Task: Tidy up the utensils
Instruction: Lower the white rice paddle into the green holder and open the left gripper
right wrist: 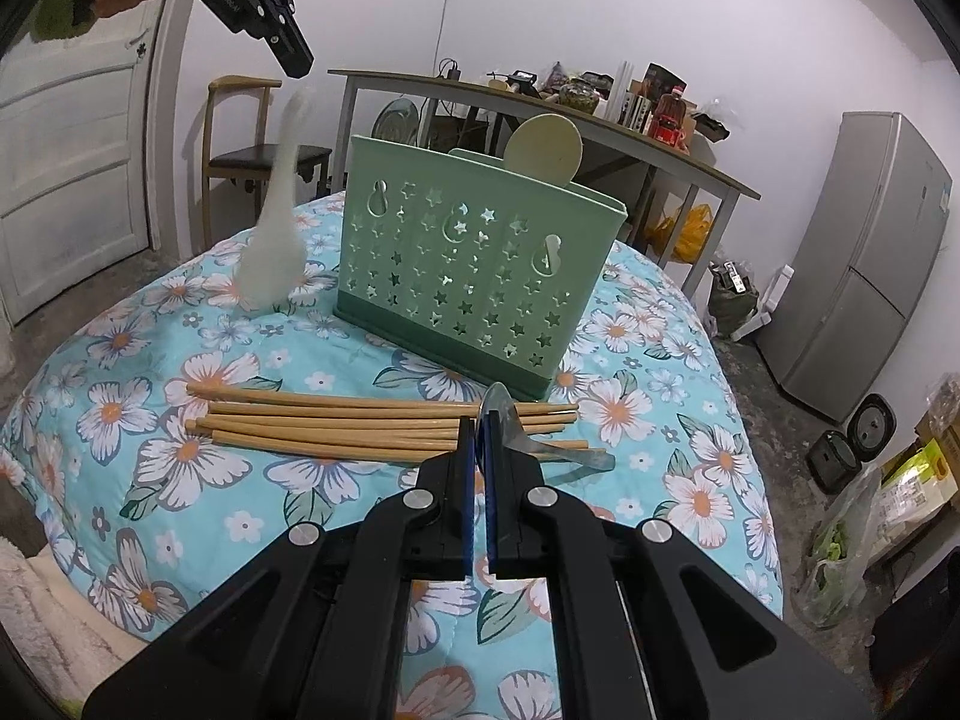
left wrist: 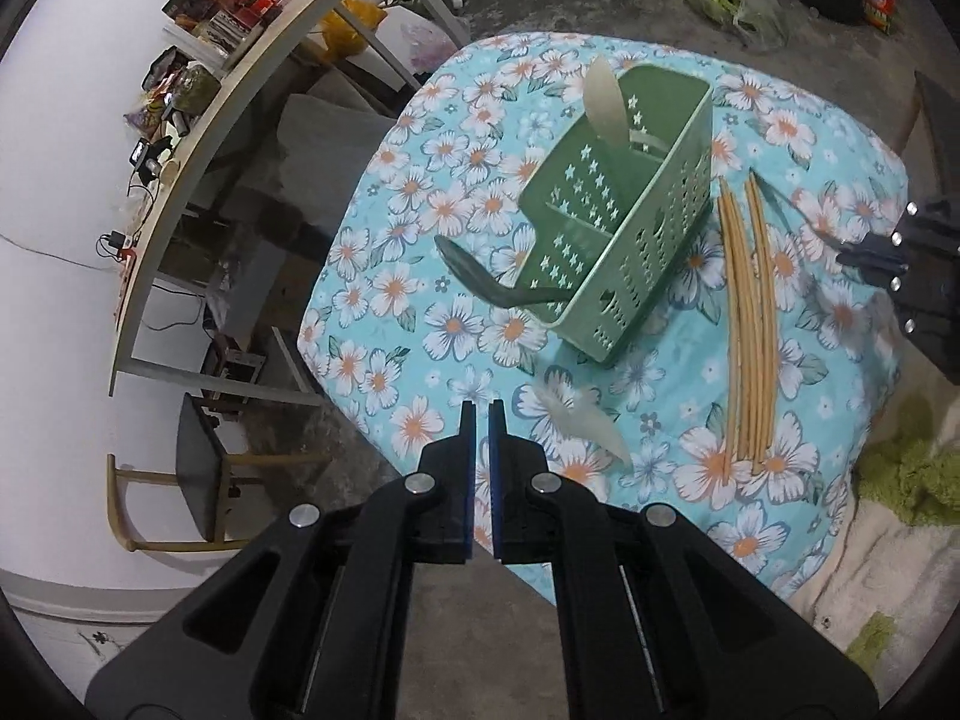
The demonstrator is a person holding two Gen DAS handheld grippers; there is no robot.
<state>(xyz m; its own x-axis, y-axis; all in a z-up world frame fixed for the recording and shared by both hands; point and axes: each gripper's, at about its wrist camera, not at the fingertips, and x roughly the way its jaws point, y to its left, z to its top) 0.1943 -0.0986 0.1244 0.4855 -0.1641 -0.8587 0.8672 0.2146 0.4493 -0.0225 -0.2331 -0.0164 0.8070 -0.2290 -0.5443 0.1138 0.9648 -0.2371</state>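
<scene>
Your left hand-held gripper [left wrist: 482, 414] has its jaws together and empty above a blurred white spoon [left wrist: 585, 423]; your right hand-held gripper [right wrist: 481, 426] is clamped on a grey spoon [right wrist: 510, 420] over the chopsticks [right wrist: 360, 423]; the green caddy [right wrist: 474, 264] stands on the floral-covered counter [right wrist: 150, 480], holding a cream spoon [right wrist: 543, 147].

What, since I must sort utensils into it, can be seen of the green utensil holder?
The green utensil holder is a rectangular box, apparently plastic, pale green with a darker base band. Its walls are pierced with star cutouts and three keyhole hanging slots, and inner dividers split it into compartments. It stands upright on the floral cloth. A cream paddle stands in one end compartment. The chopsticks lie alongside it.
</scene>
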